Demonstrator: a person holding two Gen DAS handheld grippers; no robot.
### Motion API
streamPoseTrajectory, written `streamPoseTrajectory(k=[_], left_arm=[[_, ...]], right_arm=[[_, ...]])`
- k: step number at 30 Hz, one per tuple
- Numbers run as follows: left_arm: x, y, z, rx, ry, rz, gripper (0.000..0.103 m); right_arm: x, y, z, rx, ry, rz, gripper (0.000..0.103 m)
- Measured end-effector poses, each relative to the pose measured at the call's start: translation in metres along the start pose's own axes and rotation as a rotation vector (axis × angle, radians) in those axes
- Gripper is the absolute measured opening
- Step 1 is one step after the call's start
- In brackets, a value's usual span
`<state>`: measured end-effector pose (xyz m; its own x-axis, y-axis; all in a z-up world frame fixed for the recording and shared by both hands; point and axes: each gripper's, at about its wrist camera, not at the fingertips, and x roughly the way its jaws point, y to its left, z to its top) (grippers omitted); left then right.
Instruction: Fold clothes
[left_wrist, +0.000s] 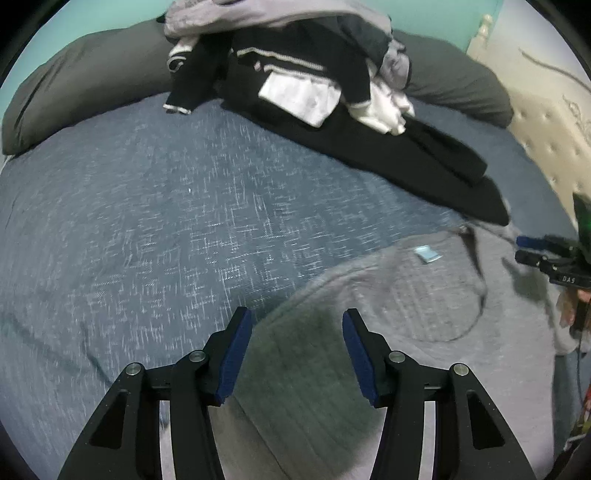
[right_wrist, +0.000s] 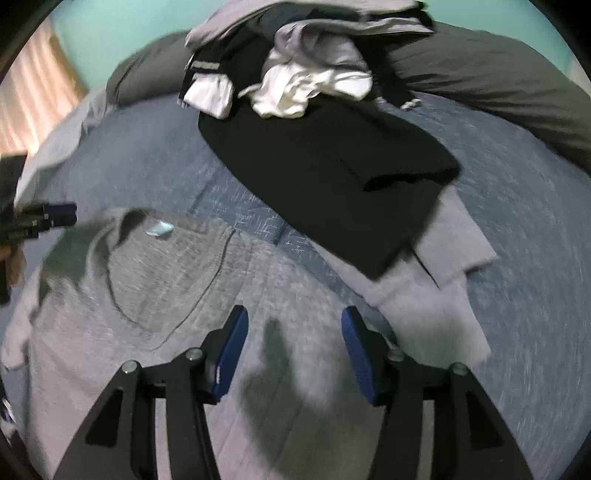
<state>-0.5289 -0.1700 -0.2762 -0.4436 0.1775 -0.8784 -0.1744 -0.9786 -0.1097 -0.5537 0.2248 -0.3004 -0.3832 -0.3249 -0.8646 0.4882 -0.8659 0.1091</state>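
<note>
Both grippers are over the bed (left_wrist: 147, 206) here, and both stand wide apart with nothing between the blue pads. The left gripper (left_wrist: 297, 350) hangs over the near edge of the grey shirt (left_wrist: 424, 295), pads (left_wrist: 234, 362) spread, fabric visible in the gap but not pinched. Same story on the right gripper (right_wrist: 293, 350): fingers spread, released, its shadow falling on grey cloth right below.

The grey shirt (right_wrist: 147, 295) lies spread on the blue bedcover (right_wrist: 535, 332), neckline up toward the pile, with a small pale label (left_wrist: 426, 254) showing just inside the collar. In the right view that label (right_wrist: 159, 229) sits near the collar fold, and 1 sleeve (right_wrist: 461, 236) runs out to the right, partly tucked under black cloth.

Behind the shirt, a heap of clothes (left_wrist: 295, 55): a black garment (left_wrist: 406, 147) stretches down from it toward the shirt, its lower end touching the collar area, with white pieces (left_wrist: 303, 96) and pale grey ones bundled on top. From the right view, the black garment (right_wrist: 332, 166) overlaps the shirt's sleeve.

2 dark grey pillows (left_wrist: 74, 81) line the back of the bed against a teal wall (left_wrist: 92, 18). A cream tufted headboard (left_wrist: 546, 147) shows at the right edge of the left view. Everything is blurred, so finer detail is hard to read.
</note>
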Motion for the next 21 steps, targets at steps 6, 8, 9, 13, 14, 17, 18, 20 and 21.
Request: streamPoseTrajectory(k=[6, 8, 9, 13, 14, 17, 18, 20, 21], left_arm=[[0.027, -0.004, -0.003, 0.077, 0.044, 0.019, 0.055], [0.033, -0.002, -0.005, 0.088, 0.054, 0.019, 0.055], [0.036, -0.001, -0.007, 0.09, 0.059, 0.015, 0.055], [0.046, 0.005, -0.011, 0.078, 0.078, 0.008, 0.055], [0.047, 0.006, -0.012, 0.079, 0.078, 0.003, 0.055], [0.048, 0.005, -0.014, 0.082, 0.077, -0.014, 0.038], [0.048, 0.005, -0.015, 0.082, 0.077, -0.022, 0.031], [0.046, 0.003, -0.016, 0.095, 0.078, -0.028, 0.013], [0.043, 0.002, -0.015, 0.1, 0.075, -0.026, 0.01]], right_arm=[[0.028, 0.007, 0.011, -0.079, 0.047, -0.021, 0.054], [0.036, 0.008, 0.013, -0.1, 0.071, -0.026, 0.053], [0.039, 0.008, 0.013, -0.108, 0.082, -0.027, 0.053], [0.044, 0.007, 0.014, -0.111, 0.095, -0.02, 0.046], [0.044, 0.008, 0.013, -0.116, 0.094, -0.021, 0.037], [0.043, 0.01, 0.011, -0.134, 0.086, -0.027, 0.019], [0.042, 0.011, 0.011, -0.139, 0.08, -0.032, 0.015], [0.038, 0.011, 0.01, -0.14, 0.065, -0.034, 0.007], [0.035, 0.011, 0.009, -0.142, 0.056, -0.036, 0.006]])
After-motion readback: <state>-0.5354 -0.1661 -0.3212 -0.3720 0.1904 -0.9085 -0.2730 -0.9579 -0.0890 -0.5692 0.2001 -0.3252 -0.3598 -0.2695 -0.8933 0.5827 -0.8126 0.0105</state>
